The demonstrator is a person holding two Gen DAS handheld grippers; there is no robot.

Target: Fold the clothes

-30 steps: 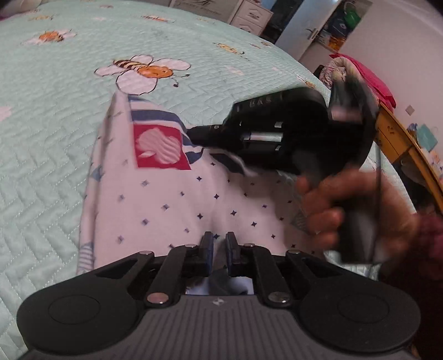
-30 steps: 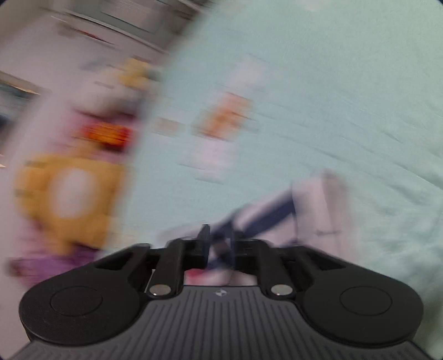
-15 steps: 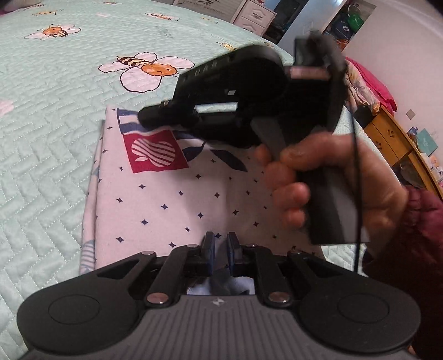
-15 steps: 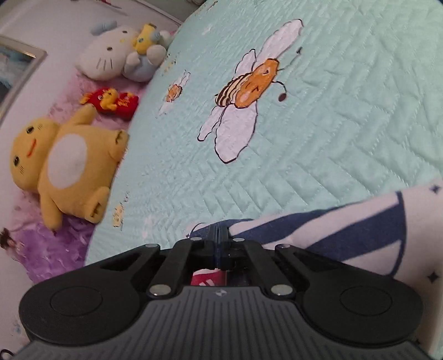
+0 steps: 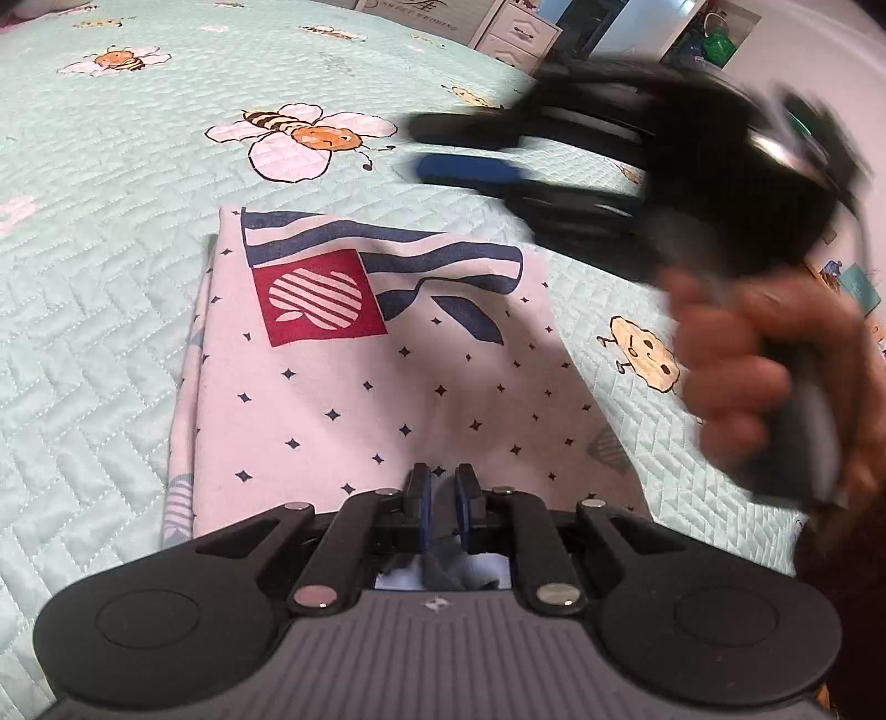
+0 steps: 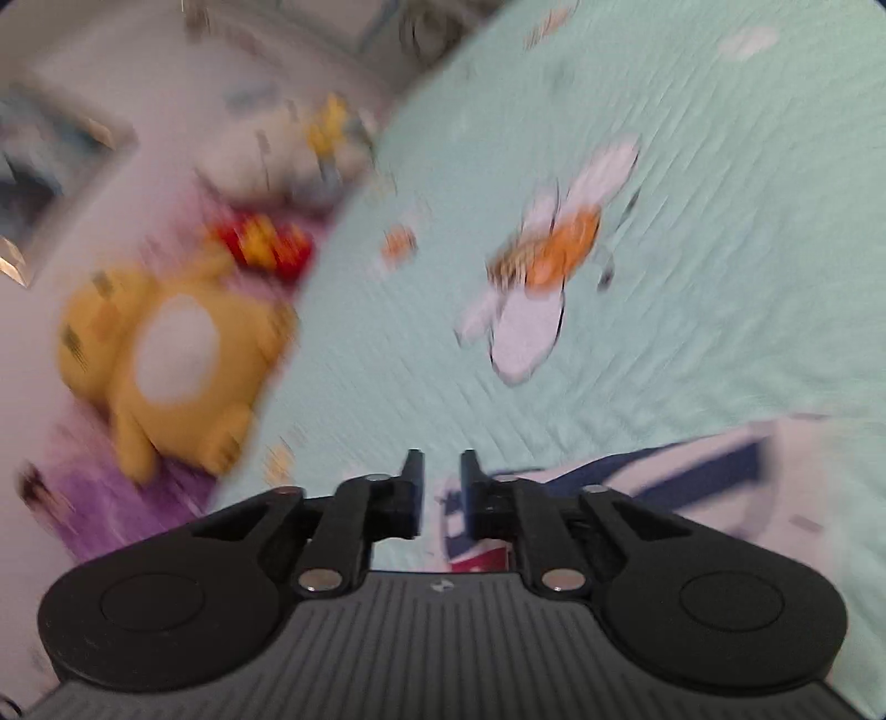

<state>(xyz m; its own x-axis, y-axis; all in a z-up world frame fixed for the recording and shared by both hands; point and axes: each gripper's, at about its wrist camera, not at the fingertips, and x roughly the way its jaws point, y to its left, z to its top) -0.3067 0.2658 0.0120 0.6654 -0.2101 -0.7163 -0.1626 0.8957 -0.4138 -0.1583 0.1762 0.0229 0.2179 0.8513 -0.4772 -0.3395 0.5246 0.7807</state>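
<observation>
A white garment (image 5: 360,387) with navy stars, navy stripes and a red apple patch lies folded flat on the bed. My left gripper (image 5: 441,487) is at its near edge, shut on a fold of the cloth that bunches under the fingers. My right gripper (image 5: 443,149), blurred and held by a hand (image 5: 736,365), hovers above the garment's far right corner. Its jaws are opening with nothing between them. In the right wrist view the right gripper (image 6: 442,471) shows a gap, with the garment's striped edge (image 6: 692,487) below and to the right.
A mint quilted bedspread (image 5: 111,221) with bee prints (image 5: 310,138) spreads all around the garment. A yellow plush toy (image 6: 177,354) and other soft toys lie on a purple cover by the bed's far side. A white dresser (image 5: 520,30) stands beyond the bed.
The right gripper laid the garment's far edge down, let go and rose up and to the right. The cloth now lies flat. The left gripper stayed put.
</observation>
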